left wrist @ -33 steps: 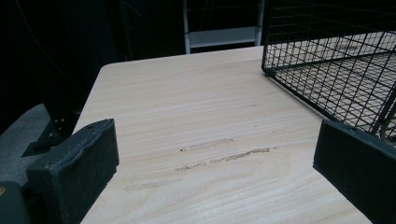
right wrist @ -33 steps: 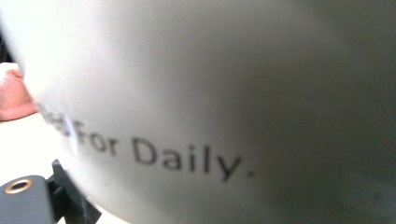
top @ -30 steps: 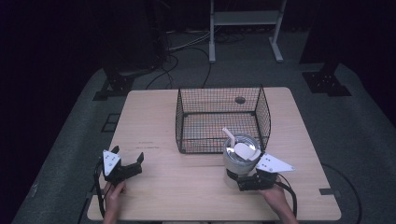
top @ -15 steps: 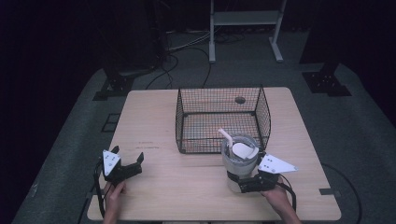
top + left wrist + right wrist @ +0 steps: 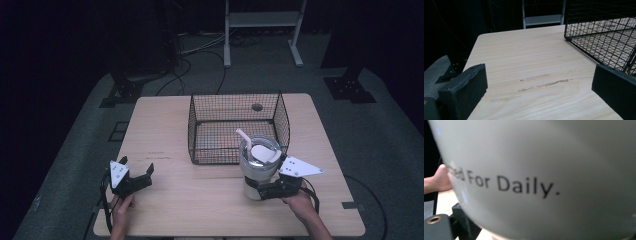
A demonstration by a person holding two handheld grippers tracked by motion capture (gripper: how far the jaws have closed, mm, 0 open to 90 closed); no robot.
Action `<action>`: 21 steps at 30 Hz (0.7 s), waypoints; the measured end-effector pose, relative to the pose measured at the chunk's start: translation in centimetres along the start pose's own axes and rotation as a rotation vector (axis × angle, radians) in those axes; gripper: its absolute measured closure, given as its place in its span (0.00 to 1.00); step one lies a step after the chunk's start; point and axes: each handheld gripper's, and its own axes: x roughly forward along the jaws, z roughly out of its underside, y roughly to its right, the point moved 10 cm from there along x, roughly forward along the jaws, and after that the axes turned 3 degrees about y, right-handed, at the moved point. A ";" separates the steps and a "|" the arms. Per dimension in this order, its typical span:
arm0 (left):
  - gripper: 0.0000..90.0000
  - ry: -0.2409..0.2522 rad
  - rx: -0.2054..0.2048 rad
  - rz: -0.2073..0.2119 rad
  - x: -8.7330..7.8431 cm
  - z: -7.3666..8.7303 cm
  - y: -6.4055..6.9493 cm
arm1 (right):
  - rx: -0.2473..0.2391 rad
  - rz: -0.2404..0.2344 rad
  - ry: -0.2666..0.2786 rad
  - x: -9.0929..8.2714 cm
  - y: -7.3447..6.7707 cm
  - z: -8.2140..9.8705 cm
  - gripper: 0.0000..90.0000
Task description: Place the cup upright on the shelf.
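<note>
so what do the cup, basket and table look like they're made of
Cup: smooth white body with a soft sheen and printed lettering, so coated metal or plastic, hard to tell which.
Basket: thin black wire mesh, likely coated metal.
Table: pale wood grain, matte, wood or laminate.

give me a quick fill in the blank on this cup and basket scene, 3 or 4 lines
1. The right gripper is shut on the white ____.
2. The straw sticks up from the cup's ____.
3. The wire basket stands on the wooden ____.
4. The left gripper has its jaws ____ with nothing between them.

Missing words: cup; lid; table; open
</note>
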 end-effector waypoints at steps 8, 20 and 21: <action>0.00 0.000 0.004 0.000 0.0 0.0 0.0 | 0.002 -0.010 0.001 0.4 0.2 -1.6 0.07; 0.00 -0.001 0.005 0.001 0.0 0.0 0.1 | 0.012 -0.010 0.007 1.4 1.0 -4.6 0.07; 0.00 -0.001 0.006 0.001 0.0 0.0 0.0 | 0.013 -0.010 0.005 1.5 1.0 -4.7 0.07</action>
